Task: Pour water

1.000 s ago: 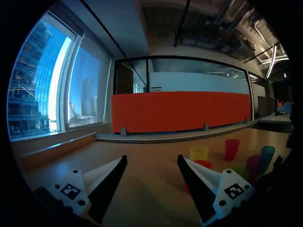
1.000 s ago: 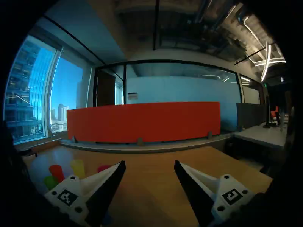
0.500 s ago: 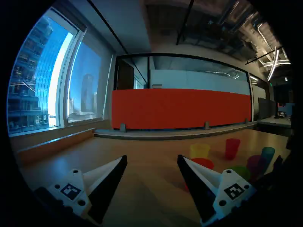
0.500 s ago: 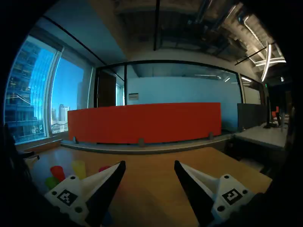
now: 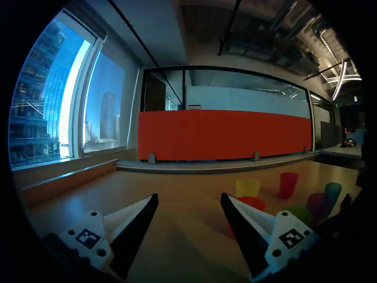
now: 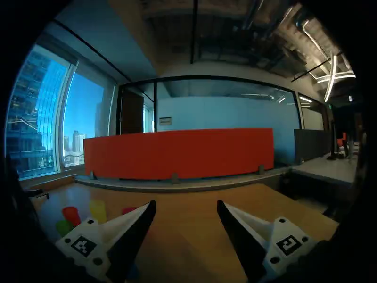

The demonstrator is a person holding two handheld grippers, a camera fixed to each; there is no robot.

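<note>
Several coloured plastic cups stand on the wooden table. In the left gripper view they sit at the right: a yellow cup (image 5: 248, 187), a red cup (image 5: 288, 184), a teal cup (image 5: 332, 192), a purple cup (image 5: 315, 203), a green cup (image 5: 296, 212) and an orange-red cup (image 5: 252, 203) partly behind the right finger. My left gripper (image 5: 189, 207) is open and holds nothing, just left of the cups. In the right gripper view a red cup (image 6: 71, 215), a yellow cup (image 6: 98, 210) and a green cup (image 6: 63, 227) stand at the lower left. My right gripper (image 6: 186, 212) is open and holds nothing.
The wooden table (image 5: 188, 188) runs back to a red divider panel (image 5: 221, 134). Tall windows (image 5: 56, 108) line the left side. A grey desk (image 6: 325, 170) stands beyond the table's right edge in the right gripper view.
Both views have shifted very slightly; the cups sit a touch lower in the right gripper view. Both grippers stay open.
</note>
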